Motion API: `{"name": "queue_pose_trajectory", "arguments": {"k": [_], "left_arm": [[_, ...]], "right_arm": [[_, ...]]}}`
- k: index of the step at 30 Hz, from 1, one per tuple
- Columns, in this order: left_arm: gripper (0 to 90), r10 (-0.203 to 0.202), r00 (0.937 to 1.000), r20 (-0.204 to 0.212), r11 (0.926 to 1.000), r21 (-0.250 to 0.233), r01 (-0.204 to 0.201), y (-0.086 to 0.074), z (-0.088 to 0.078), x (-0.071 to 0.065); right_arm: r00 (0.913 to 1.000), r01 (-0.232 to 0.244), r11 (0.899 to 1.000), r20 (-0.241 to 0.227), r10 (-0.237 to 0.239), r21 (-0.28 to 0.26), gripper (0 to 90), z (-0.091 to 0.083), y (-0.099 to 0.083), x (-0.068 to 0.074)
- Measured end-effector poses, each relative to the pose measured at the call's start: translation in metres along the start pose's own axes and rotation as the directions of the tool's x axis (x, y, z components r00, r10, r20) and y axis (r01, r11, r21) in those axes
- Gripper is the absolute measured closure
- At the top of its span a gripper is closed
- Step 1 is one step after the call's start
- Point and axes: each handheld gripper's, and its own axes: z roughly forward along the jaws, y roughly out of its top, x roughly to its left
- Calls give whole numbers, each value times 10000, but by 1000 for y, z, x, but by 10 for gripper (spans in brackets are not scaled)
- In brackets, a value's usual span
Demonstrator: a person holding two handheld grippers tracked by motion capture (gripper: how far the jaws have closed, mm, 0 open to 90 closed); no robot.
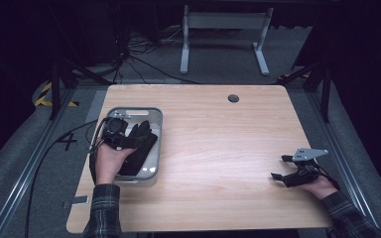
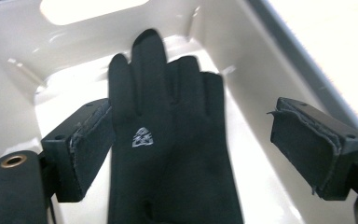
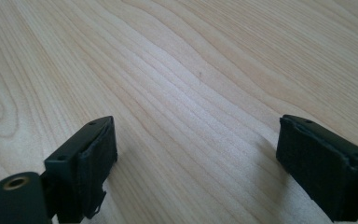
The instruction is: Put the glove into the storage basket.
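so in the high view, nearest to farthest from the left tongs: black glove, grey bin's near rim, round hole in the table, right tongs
1. Black glove: right under the left tongs, in the bin.
2. Grey bin's near rim: just toward the person.
3. Round hole: far edge, right of centre.
4. Right tongs: across the table, right side.

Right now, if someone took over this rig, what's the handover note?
Left gripper: open, jaws either side of the black glove, not closed on it; whether the left pad touches the glove, I can't tell.
Right gripper: open, over bare wooden table at the right side, holding nothing.
Things: the glove lies flat in the grey bin at the table's left, fingers pointing to the bin's far end.
Done: left gripper is lined up on the glove.
Left: probably close on the glove and lift it out; the right gripper is free to help.
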Motion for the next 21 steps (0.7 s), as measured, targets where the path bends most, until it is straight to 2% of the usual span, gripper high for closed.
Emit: {"name": "queue_pose_trajectory", "arguments": {"k": [12,21], "left_arm": [[142,361,9983,448,9987,-388,-343,11,-4,-24],[142,874,9912,992,9940,-739,-803,21,-5,-52]], "right_arm": [[10000,-4,10000,-11,4,-3,127,0,0,0],[10000,-7,10000,-12,7,-4,127,0,0,0]]}}
